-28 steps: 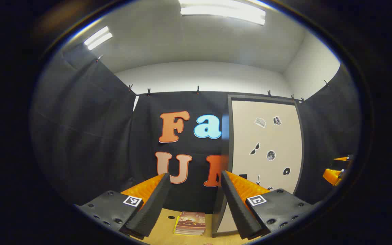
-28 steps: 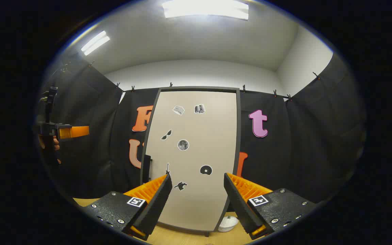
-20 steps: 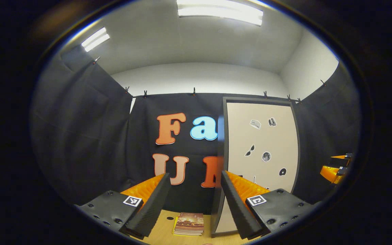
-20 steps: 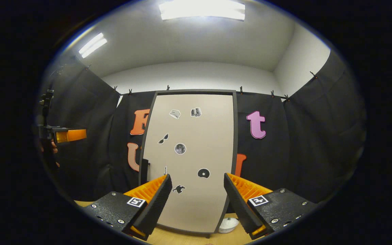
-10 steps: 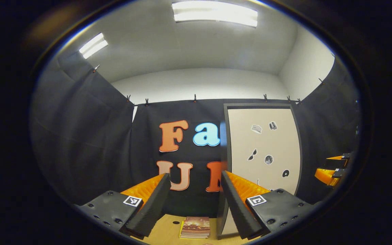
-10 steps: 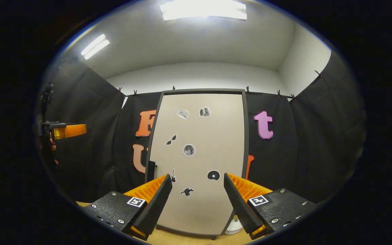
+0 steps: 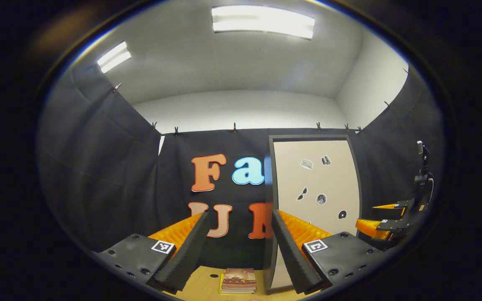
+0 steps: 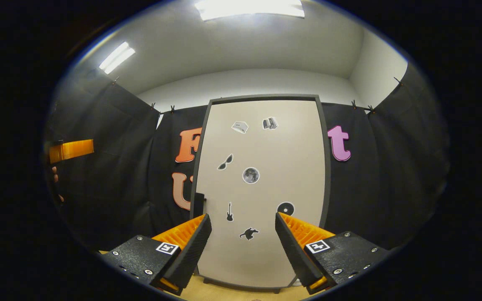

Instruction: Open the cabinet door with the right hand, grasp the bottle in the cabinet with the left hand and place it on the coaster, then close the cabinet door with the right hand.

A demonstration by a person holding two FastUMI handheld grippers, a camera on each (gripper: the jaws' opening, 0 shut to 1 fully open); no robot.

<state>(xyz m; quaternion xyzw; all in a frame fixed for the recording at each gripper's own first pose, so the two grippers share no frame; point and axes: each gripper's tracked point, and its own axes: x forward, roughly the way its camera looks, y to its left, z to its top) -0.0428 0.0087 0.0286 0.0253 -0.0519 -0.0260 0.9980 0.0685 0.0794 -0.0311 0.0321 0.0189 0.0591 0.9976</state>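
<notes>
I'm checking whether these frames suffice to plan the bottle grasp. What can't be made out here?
- Bottle: hidden behind the shut cabinet door, both views.
- Door handle: a small dark shape at the door's left edge, right gripper view; form unclear.
- Book: cut off by the bottom edge, left gripper view.

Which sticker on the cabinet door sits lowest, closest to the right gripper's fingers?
The black animal-shaped sticker on the cabinet door; it sits below the guitar and disc stickers, level with the open right gripper.
</notes>
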